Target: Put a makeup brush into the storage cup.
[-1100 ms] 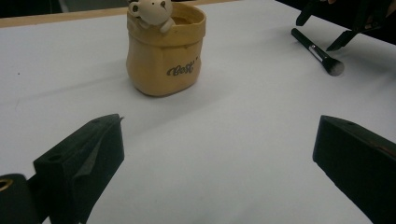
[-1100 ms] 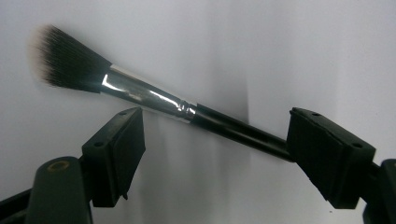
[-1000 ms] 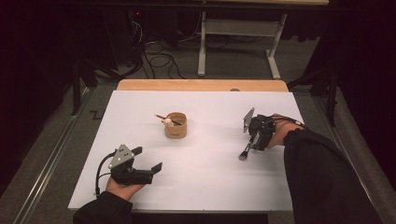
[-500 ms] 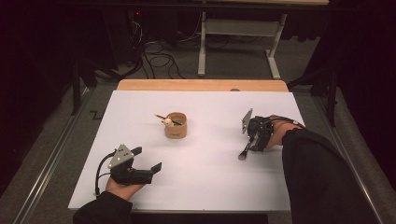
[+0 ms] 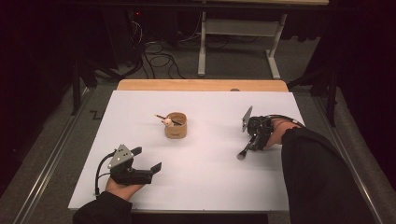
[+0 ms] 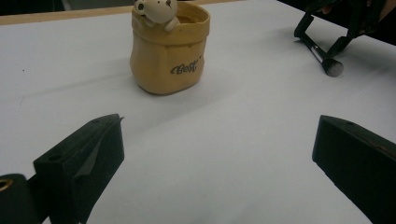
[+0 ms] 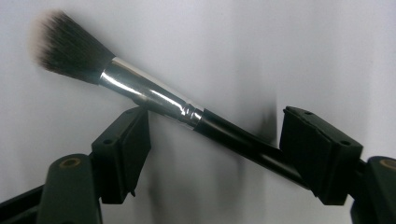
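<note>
1. Brush pick-up is the step in hand, as I judge it: the right claw [image 5: 254, 141] is down at the white tabletop [image 5: 205, 186] with its jaws standing apart on either side of the makeup brush [image 7: 154, 100], not yet clamped on it.
2. In the right gripper view the brush runs slantwise between the jaws, its black handle passing close to the right-hand jaw and its silver ferrule close to the left-hand one; whether it lies flat on the tabletop or is tipped up I cannot tell.
3. The brush [image 5: 246, 150] is at the right side of the tabletop, bristles toward the person, well apart from the tan pot [image 5: 176, 125] in the middle, which bears a small bear figure [image 6: 155, 10] on its rim and has a thin stick in it.
4. The left claw [image 5: 145, 158] rests near the front left of the tabletop, jaws wide apart and holding nothing, facing the pot.
5. Next move, as I read it: close the right jaws squarely on the handle, then lift; since the brush sits askew between them, the closing jaws may twist it.
6. Against the earlier frames, the right claw and the brush have shifted only slightly; the left claw and the pot are where they were.
</note>
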`<state>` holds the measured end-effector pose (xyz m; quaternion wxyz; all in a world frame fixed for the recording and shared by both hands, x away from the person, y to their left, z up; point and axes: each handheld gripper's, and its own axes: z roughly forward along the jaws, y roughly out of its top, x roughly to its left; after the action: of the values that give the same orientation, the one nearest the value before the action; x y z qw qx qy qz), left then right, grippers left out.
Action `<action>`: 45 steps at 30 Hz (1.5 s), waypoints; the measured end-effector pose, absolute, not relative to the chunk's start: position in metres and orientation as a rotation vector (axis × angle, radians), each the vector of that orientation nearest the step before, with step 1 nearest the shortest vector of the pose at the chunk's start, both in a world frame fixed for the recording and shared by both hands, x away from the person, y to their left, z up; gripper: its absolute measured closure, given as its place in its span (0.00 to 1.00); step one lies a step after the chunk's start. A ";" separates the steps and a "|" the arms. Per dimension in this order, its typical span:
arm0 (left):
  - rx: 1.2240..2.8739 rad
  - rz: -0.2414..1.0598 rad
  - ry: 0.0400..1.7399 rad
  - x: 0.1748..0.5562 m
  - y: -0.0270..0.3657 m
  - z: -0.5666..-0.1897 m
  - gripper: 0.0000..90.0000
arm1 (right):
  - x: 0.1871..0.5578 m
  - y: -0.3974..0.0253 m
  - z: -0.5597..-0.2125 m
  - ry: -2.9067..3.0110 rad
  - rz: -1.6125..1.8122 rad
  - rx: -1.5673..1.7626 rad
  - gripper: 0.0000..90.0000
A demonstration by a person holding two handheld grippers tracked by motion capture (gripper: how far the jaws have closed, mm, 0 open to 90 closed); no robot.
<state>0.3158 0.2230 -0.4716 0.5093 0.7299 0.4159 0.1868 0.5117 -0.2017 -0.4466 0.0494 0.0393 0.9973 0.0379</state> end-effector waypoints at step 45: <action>1.764 0.458 0.994 0.315 0.221 -0.470 0.03 | 0.495 -0.200 -0.443 3.074 0.095 0.253 0.88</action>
<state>0.3154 0.2206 -0.4703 0.5079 0.7320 0.4123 0.1902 0.4953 -0.2003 -0.4427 0.0278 0.0819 0.9958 0.0306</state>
